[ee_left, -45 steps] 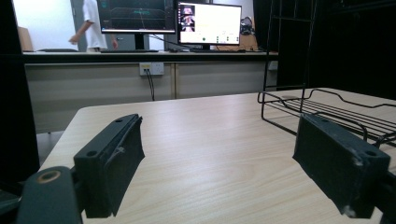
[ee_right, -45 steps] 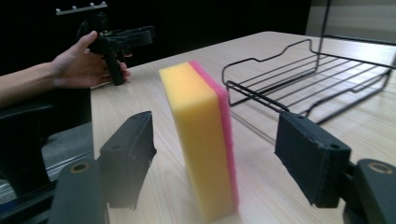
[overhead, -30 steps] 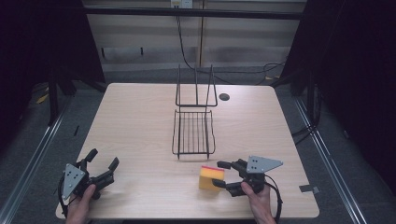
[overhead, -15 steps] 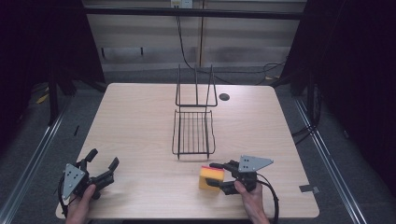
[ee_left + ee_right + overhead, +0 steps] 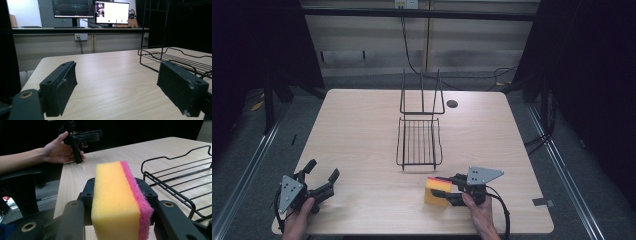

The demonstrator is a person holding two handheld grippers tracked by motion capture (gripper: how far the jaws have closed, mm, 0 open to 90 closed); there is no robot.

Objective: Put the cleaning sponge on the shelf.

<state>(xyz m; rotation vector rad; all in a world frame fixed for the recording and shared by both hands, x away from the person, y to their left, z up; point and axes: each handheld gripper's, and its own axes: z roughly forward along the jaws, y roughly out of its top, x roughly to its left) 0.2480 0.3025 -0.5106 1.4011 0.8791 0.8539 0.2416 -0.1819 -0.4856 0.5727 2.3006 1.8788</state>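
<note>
The right tongs point(image 5: 451, 191), low and right of centre, clamp the sponge point(image 5: 436, 190) just below the wire rack point(image 5: 419, 142), while the left tongs point(image 5: 321, 176) gape empty at lower left.

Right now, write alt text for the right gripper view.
A yellow and pink sponge sits clamped between two black jaws. A black wire rack lies on the wooden table at right; farther off, a hand holds the other gripper.

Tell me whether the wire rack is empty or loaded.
Empty. The wire rack shows only bare wires with table beneath; the sponge sits outside it, between the right gripper's jaws.
</note>
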